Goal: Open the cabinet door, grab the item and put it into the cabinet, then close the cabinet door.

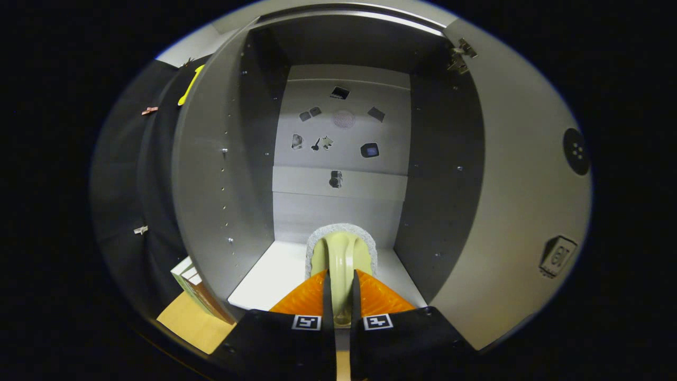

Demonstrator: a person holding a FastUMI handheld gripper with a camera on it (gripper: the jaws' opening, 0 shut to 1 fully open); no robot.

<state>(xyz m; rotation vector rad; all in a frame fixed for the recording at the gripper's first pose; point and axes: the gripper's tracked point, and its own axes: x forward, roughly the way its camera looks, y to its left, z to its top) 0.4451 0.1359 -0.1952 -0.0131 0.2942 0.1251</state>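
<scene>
The item [341,254], a pale yellowish-green scrubber with an arched handle and a speckled grey pad around its far rim, is pinched by that handle between the 2 fingers of the hand-held gripper [341,301], just above the front of the white cabinet floor [270,280]. The grey cabinet door [523,201] already stands wide open, so I judge the task past its midpoint. What remains is setting the item down, letting go, backing out and closing the door.

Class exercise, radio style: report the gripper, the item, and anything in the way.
Gripper shut on brush handle. Brush held over the cabinet floor, inside the opening. Door swung wide open. Nothing blocking ahead.
</scene>
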